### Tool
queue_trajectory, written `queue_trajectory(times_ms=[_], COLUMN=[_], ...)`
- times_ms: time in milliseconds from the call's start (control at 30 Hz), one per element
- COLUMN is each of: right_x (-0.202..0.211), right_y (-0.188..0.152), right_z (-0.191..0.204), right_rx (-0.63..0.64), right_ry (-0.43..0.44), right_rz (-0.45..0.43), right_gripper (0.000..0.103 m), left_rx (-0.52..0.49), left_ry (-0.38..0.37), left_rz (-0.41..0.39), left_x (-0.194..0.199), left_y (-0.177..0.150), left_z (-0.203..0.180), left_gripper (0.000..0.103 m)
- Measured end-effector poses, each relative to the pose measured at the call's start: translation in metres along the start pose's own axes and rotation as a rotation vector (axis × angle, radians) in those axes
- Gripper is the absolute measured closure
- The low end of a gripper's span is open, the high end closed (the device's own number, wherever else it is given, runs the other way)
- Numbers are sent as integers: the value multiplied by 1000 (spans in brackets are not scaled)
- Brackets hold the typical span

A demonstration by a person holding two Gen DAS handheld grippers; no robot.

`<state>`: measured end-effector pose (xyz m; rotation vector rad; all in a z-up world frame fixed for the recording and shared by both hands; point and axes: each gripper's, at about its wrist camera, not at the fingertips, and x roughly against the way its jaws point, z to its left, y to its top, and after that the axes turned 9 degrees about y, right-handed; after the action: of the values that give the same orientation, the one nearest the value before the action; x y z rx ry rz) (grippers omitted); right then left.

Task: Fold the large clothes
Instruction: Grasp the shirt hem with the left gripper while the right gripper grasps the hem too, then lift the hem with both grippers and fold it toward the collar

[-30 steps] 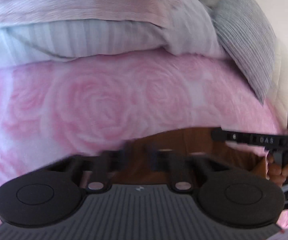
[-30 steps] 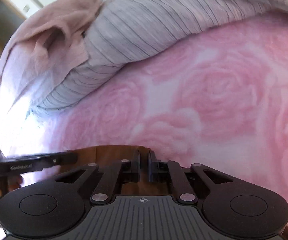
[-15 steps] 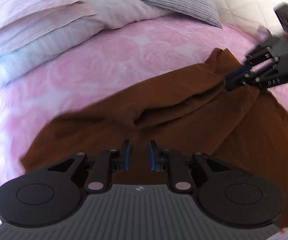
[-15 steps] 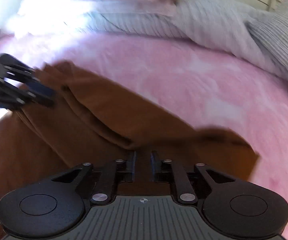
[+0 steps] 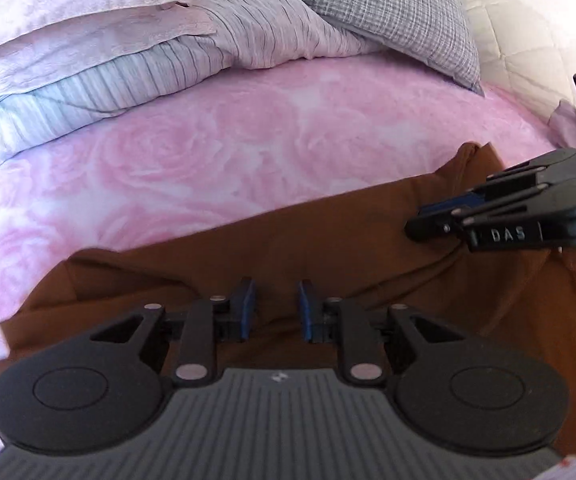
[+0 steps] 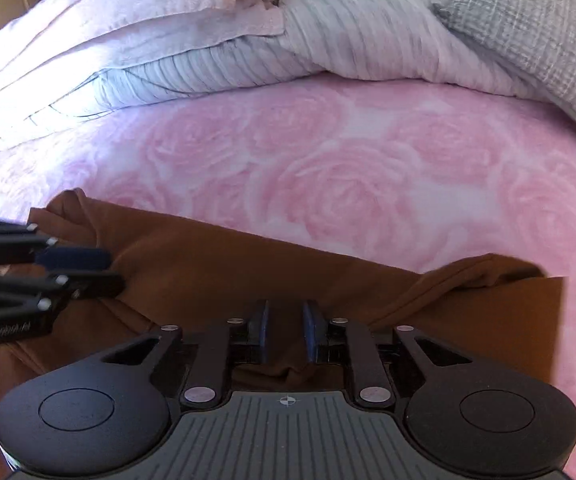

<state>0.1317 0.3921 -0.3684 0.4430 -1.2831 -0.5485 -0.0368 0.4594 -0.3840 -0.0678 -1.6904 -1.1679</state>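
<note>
— Lying where, the brown garment [image 5: 327,264]?
— Spread on the pink rose bedspread [image 6: 327,168], near edge, pillows [image 5: 128,60] far behind.
— And the fingers?
— Left gripper [image 5: 274,310] released; right gripper [image 6: 286,330] parted too, cloth bunched between.

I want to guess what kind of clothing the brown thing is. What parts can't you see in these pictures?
- Brown garment: in the left wrist view its near part is hidden behind the left gripper; its right side runs off the picture edge.
- In the right wrist view the right gripper covers the near part, and the left edge cuts it off.
- Sleeves, collar and any label: not visible, so its type can't be told.
</note>
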Motion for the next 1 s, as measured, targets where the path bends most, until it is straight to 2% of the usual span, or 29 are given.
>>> queue_trajectory(times_ms=[67,133,200,333,467,567,633,733,800,933,1000], right_x=[25,52,66,101,152,189,209,229,238,266,273], right_y=[-2,-17,-40,-118,-198,-241,-263,-280,-283,-274,-271], right_z=[6,15,24,36,58,71,78,79,76,59,42], right_rx=[-20,-49,-74,-111,-140,-209,-236,-284,-320,-364,-414], right_ry=[12,39,49,8,-24,-16,1,6,-6,-10,-25], right_rz=[-65,-78,-37,64,145,219,279,340,366,242,191], right_gripper=[88,86,83,83,83,83,83,83,83,81,69], left_rx=[53,96,123,153,217,309,289,238,228,270,298], left_ry=[-8,-19,-29,-15,4,-9,-8,-15,-17,-20,9], left_rz=[4,30,77,197,227,307,361,442,458,416,408], left_x=[18,39,60,105,162,198,218,241,254,270,268], left_y=[-7,-22,-45,-111,-172,-208,-227,-240,-238,-228,-229], left_z=[3,3,-3,-18,-28,-23,-25,-24,-18,7,20], left_gripper=[85,85,85,85,85,85,85,85,85,79,76])
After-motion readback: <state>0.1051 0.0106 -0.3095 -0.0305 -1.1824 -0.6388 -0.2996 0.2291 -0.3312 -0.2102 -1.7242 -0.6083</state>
